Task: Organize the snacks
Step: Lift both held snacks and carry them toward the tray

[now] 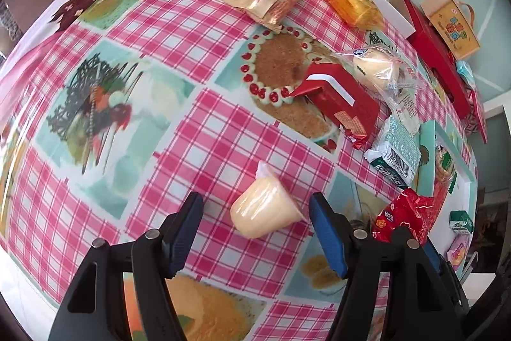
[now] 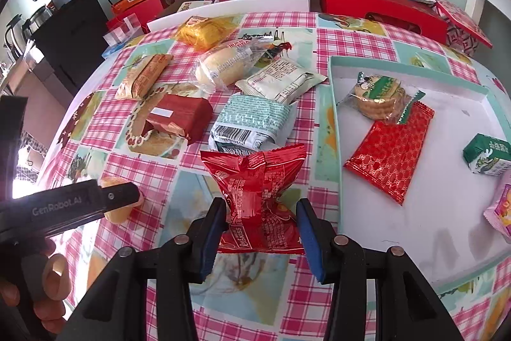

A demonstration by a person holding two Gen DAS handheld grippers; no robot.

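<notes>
Right jaws pinch one red snack packet (image 2: 260,200); left jaws gape around one jelly cup (image 1: 265,210).

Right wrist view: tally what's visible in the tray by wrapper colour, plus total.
Inside the tray:
Red: 1 (flat packet)
Green: 2 (cookie pack, small carton)
Pink: 1 (packet, cut off at the frame edge)
Total: 4
</notes>
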